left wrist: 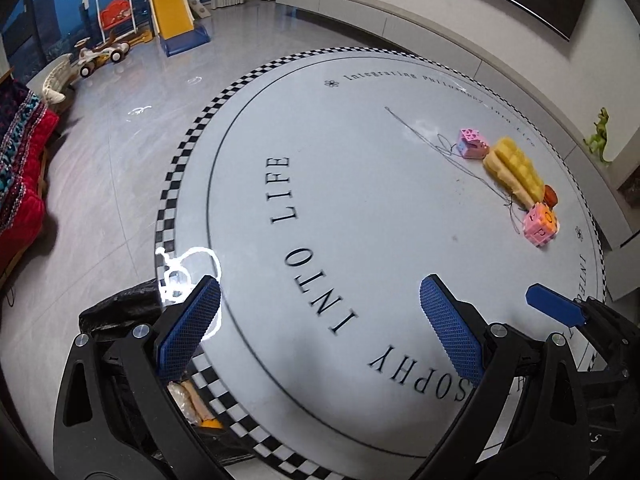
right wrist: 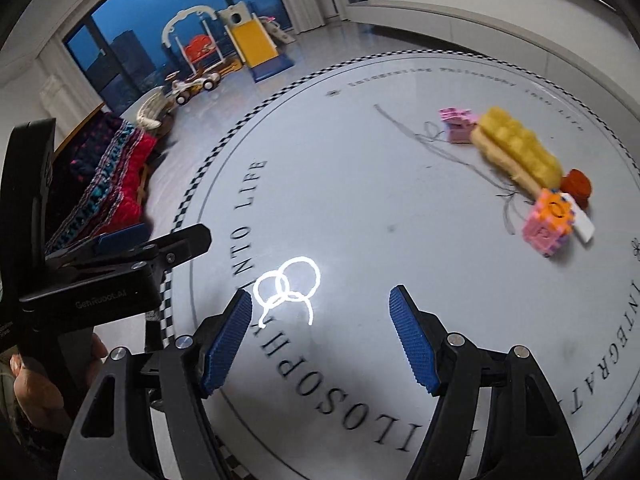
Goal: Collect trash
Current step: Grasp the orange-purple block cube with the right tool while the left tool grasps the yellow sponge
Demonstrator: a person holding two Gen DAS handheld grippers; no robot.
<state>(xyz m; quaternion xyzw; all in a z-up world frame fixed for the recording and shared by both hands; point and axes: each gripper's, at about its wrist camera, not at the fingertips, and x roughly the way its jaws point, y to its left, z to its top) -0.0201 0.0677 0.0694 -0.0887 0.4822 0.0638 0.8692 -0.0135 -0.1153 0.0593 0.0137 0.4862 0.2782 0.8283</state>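
Hovering above the near edge of the round surface (left wrist: 360,208), the left tongs (left wrist: 320,328) and right tongs (right wrist: 320,340) are both held wide open and empty. The trash is clustered at the far right: a yellow sponge (left wrist: 514,170), with its long axis running away and to the left, is flanked by two pink foam cubes (left wrist: 541,225) amid tangled thread (left wrist: 444,148). The right tongs are judged nearer. A black trash bag (left wrist: 116,312) is seen below the left edge.

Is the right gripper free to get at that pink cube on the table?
Probably yes: the right gripper is open, and only bare table lies between it and the pink cube.
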